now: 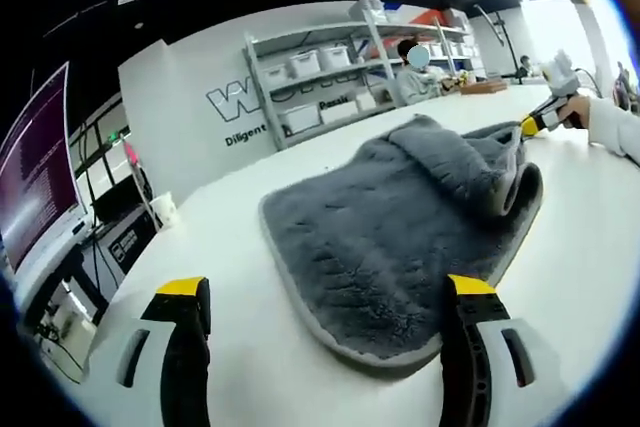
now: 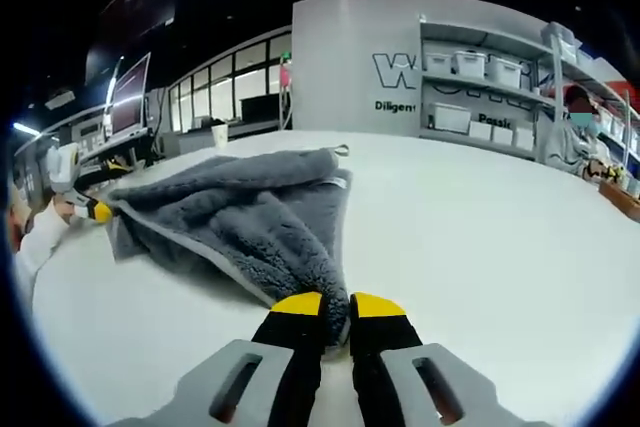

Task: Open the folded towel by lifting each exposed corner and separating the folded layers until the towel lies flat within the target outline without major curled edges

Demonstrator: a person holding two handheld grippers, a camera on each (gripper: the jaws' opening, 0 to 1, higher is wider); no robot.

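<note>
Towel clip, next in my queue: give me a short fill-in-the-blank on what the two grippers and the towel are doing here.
1. The right gripper is shut on the ____ of the grey towel.
2. The left gripper has its fingers ____, holding nothing.
3. The towel lies on a ____ table.
4. Part of the towel is still ____ over itself.

Missing words: edge; open; white; folded

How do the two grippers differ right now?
The left gripper has its jaws wide apart and holds nothing; the right gripper is pinched shut on the grey towel. The left hovers short of the towel's near edge; the right lifts a folded layer. Both have black jaws with yellow tips.
</note>
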